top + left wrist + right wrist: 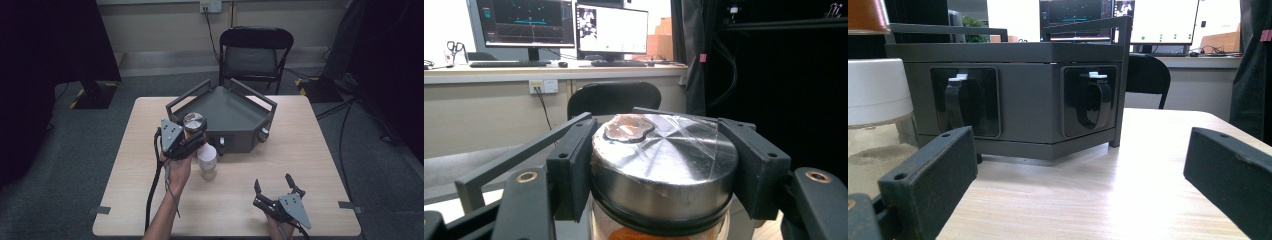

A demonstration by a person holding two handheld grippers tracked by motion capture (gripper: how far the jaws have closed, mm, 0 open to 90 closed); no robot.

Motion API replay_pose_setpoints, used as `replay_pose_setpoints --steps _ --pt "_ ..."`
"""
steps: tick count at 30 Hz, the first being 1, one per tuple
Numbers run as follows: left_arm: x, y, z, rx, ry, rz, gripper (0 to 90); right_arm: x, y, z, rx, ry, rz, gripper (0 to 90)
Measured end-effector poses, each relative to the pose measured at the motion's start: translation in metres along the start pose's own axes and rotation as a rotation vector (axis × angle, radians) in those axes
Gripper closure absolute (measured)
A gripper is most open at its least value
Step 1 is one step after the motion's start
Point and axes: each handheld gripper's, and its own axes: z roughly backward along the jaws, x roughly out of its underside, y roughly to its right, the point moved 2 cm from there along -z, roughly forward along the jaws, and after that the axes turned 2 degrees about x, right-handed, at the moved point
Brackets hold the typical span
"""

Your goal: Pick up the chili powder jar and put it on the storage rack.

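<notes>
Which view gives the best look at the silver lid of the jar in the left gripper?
The left gripper view: the silver lid sits close up, clamped between both jaws. The high view shows it small, from above. The right gripper view catches just an orange-brown corner, perhaps that jar.

Bare table lay open ahead of the right gripper. The grey tray rack blocked the far side; a white-lidded jar, possibly touching it, stood left.
</notes>
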Motion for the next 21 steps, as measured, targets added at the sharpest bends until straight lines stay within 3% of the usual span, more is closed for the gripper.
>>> replay_pose_setpoints --steps 11,21 --pt "0.001 0.008 -0.035 -0.072 0.023 -0.015 35.0 0.0 0.001 0.0 -0.006 0.001 0.0 0.0" --pt "-0.008 0.002 -0.065 -0.091 0.012 -0.027 35.0 0.0 0.001 0.0 -0.004 0.001 0.0 0.0"
